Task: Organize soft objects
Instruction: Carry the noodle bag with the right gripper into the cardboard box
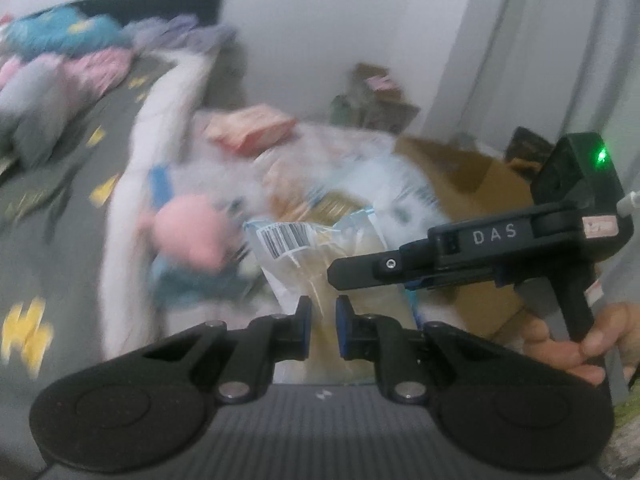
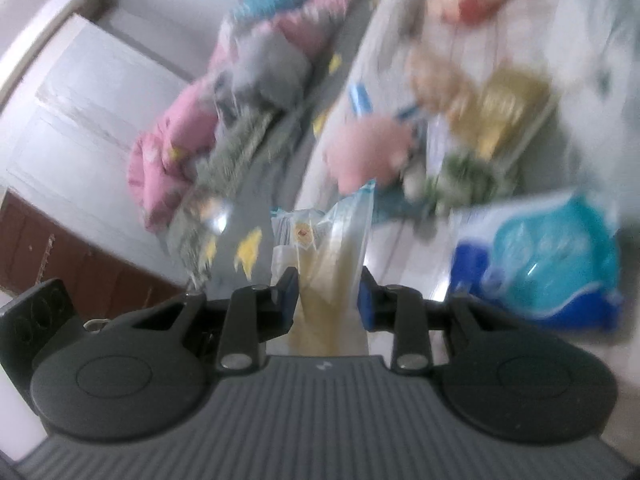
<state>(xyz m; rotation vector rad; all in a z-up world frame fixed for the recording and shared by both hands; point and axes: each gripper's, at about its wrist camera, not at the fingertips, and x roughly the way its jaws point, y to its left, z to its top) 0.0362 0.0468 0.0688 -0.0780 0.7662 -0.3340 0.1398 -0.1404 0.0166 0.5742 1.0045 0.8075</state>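
Left gripper and right gripper pinch the clear bag's edges.

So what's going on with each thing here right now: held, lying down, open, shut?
Left gripper: shut on the clear plastic bag.
Right gripper: shut on the same bag.
Clear plastic bag: held by both grippers, barcode showing.
Pink plush toy: lying on the bed.
Blue packet: lying flat.
Cardboard box: flaps open.
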